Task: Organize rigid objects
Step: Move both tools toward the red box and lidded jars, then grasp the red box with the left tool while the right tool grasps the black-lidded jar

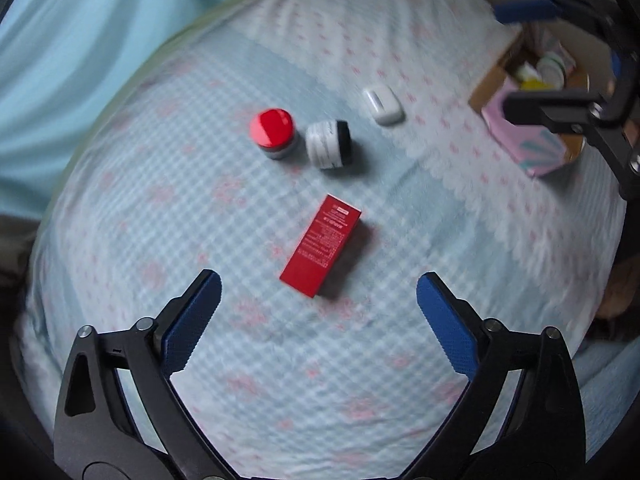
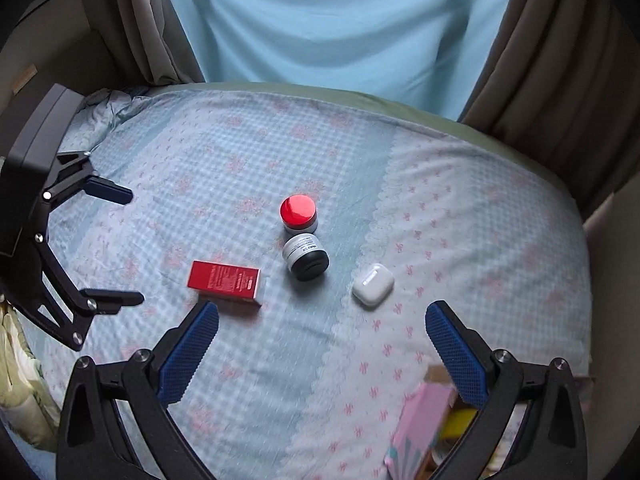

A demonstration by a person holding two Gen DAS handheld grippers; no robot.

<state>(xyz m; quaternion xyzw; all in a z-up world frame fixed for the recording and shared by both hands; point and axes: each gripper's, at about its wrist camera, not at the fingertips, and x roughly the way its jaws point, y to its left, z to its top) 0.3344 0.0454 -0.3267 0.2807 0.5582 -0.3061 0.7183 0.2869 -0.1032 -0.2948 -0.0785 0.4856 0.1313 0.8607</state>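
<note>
On the checked bedsheet lie a red carton, a red-lidded jar standing upright, a white jar with a black lid on its side, and a white earbud case. My left gripper hangs open just above the near end of the red carton, nothing between its blue pads. My right gripper is also open and empty, hovering near the earbud case and the black-lidded jar.
A cardboard box with a pink patterned side holds several small containers at the bed's edge, under the right gripper. A light blue curtain and brown drapes hang beyond the bed's far edge.
</note>
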